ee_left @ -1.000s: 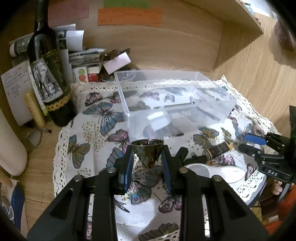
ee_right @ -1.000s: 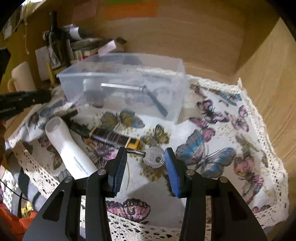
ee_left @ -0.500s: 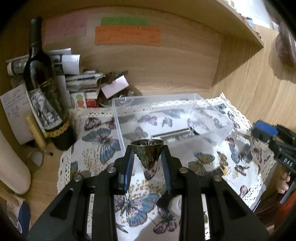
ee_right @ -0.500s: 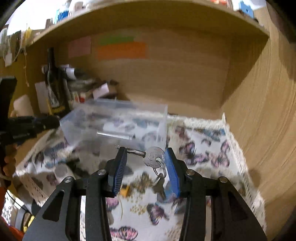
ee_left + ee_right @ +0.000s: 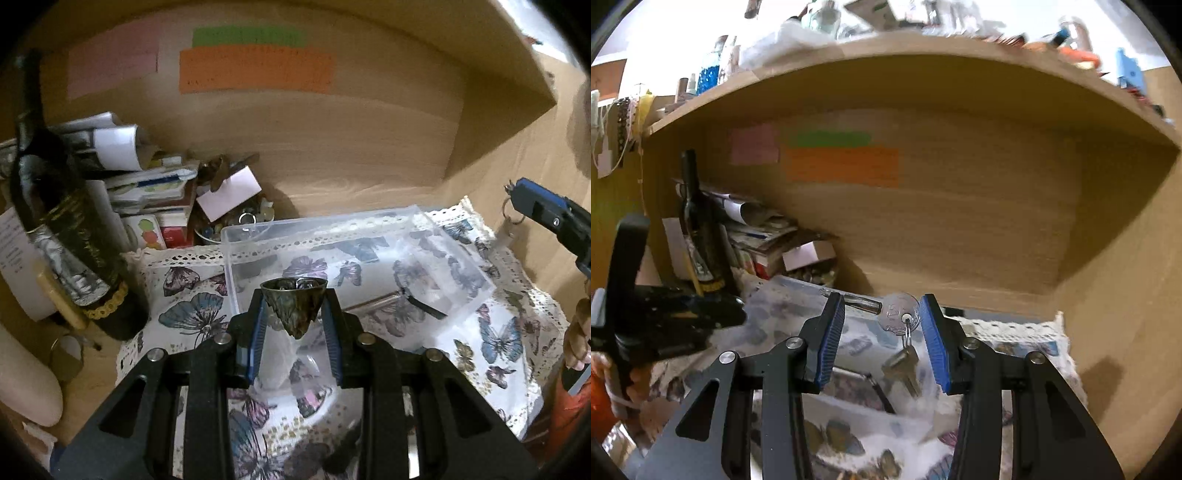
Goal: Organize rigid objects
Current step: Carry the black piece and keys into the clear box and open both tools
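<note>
My left gripper [image 5: 294, 314] is shut on a small bronze cone-shaped cup [image 5: 294, 308] and holds it above the near edge of a clear plastic box [image 5: 354, 258]. The box stands on a butterfly cloth [image 5: 192, 314] and has a metal tool with a black handle [image 5: 402, 304] inside. My right gripper [image 5: 882, 317] is shut on a bunch of keys [image 5: 899, 314], with a second key [image 5: 903, 369] hanging from the ring. It is raised over the box [image 5: 857, 369]. The right gripper shows at the right edge of the left wrist view [image 5: 543, 212].
A dark wine bottle [image 5: 70, 236] stands left of the box beside stacked papers and small boxes [image 5: 147, 192]. The wooden shelf's back wall carries coloured paper notes [image 5: 255, 70]. The right wall [image 5: 1126, 295] is close. A pale rounded object [image 5: 22, 380] lies at far left.
Both grippers have risen from the cloth. The right one lifted the keys off the cloth and now holds them above the box. The left one carried the cup up towards the box.
</note>
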The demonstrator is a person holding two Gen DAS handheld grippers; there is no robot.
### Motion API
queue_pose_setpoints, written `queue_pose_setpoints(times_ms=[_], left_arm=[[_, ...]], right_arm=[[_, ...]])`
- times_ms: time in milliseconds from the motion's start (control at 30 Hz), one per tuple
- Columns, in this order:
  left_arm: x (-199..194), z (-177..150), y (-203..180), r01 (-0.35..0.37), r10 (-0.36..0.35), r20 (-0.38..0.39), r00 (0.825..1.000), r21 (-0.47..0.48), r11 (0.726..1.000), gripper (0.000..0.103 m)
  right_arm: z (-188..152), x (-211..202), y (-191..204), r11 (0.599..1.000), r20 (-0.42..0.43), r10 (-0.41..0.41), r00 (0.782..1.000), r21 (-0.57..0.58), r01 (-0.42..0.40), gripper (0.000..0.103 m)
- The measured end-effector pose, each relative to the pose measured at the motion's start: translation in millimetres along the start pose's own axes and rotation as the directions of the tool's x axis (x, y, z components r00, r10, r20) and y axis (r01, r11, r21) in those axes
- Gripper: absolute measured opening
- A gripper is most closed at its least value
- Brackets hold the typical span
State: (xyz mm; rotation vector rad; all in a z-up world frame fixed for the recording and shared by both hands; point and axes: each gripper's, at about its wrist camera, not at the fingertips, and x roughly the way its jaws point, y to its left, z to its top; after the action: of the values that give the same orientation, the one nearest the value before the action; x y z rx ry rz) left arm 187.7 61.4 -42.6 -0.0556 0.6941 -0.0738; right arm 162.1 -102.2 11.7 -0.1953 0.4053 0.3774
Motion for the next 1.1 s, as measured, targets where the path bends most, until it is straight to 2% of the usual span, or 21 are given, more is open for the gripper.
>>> queue_pose_setpoints(times_ms=[300,433,667,733,867,933,1000,1033,1100], left_arm=[[45.8,1.1,-1.0,0.002,-0.001,-0.099,0.995,0.009,1.000,0.029],[51.4,2.1,-5.9,-0.002,0.005,-0.099,0.995,0.031,1.000,0.029],[55.2,1.6,-10.0,0.001,0.004,-0.115,0.993,0.039,0.999,0.031],[54.2,2.2,-10.2,0.011,-0.007,-0.119,0.993,0.032,0.999,0.034],[42.3,2.8,-12.1,-0.002,0.005,-0.088,0.996,0.039,0.999,0.047],[34.6,4.7,-12.1,-0.002,0.004,-0.073,0.997,0.034,0.999,0.053],[25.4,6.1,-11.6,0.001,0.000,-0.059,0.998,0.023,1.000,0.066],[19.3,7.1,-11.2,-0.001,0.002,-0.046,0.999,0.015,1.000,0.068],[6.6,6.5,-11.4,-0.014,0.014,-0.021,1.000,0.014,1.000,0.076]], right_arm=[[-13.5,64.3,6.4,1.000,-0.153,0.022,0.988,-0.014,-0.024,0.039],[-23.4,91.2,1.6,1.000,-0.233,0.009,0.972,-0.012,-0.013,0.039],[-37.4,116.8,-0.1,1.000,-0.325,-0.003,0.946,-0.008,0.000,0.039],[-39.9,120.4,1.0,1.000,-0.343,-0.007,0.939,-0.011,0.003,0.039],[-37.6,116.4,3.3,1.000,-0.337,-0.012,0.941,-0.018,0.006,0.040],[-34.4,109.3,3.1,1.000,-0.324,-0.001,0.946,-0.008,-0.002,0.042],[-30.4,100.1,5.8,1.000,-0.300,0.000,0.954,-0.008,-0.002,0.045],[-28.6,93.5,6.8,1.000,-0.287,0.002,0.958,-0.008,-0.004,0.045],[-25.2,79.4,9.4,1.000,-0.261,0.022,0.965,-0.003,-0.023,0.053]])
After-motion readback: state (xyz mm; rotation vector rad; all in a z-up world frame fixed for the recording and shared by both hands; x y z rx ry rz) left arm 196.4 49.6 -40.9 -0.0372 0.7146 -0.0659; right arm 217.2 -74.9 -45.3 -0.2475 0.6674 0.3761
